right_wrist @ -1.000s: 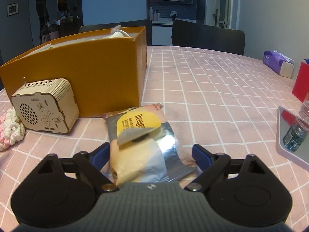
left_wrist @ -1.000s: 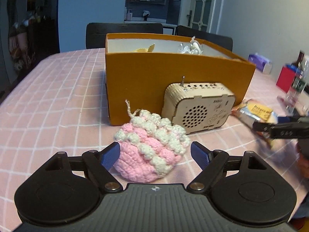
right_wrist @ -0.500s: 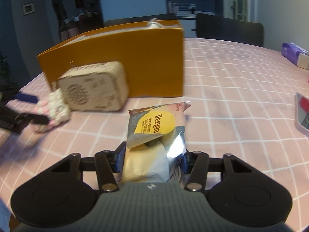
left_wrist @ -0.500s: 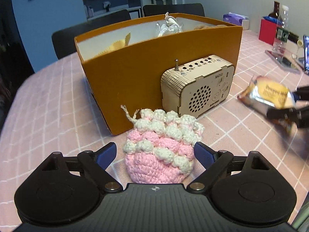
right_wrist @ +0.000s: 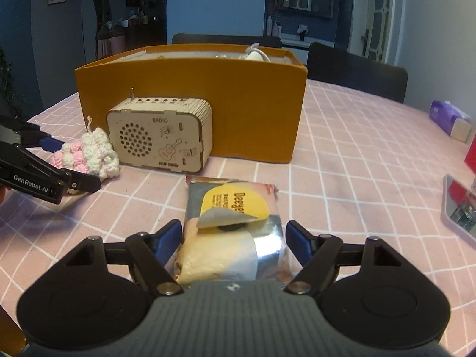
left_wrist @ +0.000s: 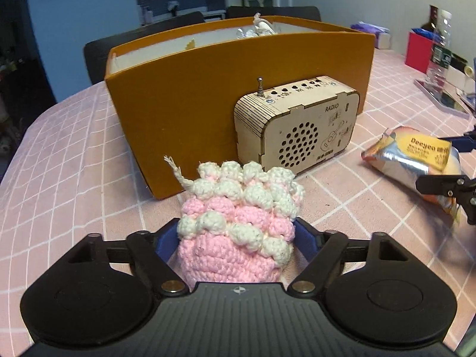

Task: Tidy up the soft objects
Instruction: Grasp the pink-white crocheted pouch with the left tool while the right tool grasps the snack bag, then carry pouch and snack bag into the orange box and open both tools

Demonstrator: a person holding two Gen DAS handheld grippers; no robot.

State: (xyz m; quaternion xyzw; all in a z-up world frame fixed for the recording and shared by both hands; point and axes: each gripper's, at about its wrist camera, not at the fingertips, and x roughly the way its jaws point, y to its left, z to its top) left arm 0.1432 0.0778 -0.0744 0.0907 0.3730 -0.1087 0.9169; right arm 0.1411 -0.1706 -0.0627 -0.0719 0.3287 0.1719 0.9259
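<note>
A pink and white crochet pouch [left_wrist: 238, 223] sits between the blue pads of my left gripper [left_wrist: 235, 238], which is shut on it; it also shows in the right wrist view [right_wrist: 89, 154]. A silver and yellow snack packet [right_wrist: 232, 223] lies on the pink checked tablecloth between the fingers of my right gripper [right_wrist: 233, 238], which is shut on its sides; the packet also shows in the left wrist view [left_wrist: 413, 160]. The orange box [left_wrist: 238, 89] stands behind, with soft items inside.
A wooden radio [left_wrist: 300, 125] stands against the box front, between pouch and packet. A tissue pack [right_wrist: 449, 119], a red box [left_wrist: 422, 50], a water bottle [left_wrist: 440, 47] and a tray [right_wrist: 458, 208] sit at the right. Dark chairs [right_wrist: 357, 71] stand behind the table.
My left gripper has shut on the crochet pouch. My right gripper, shut on the snack packet, has swung to face the box squarely.
</note>
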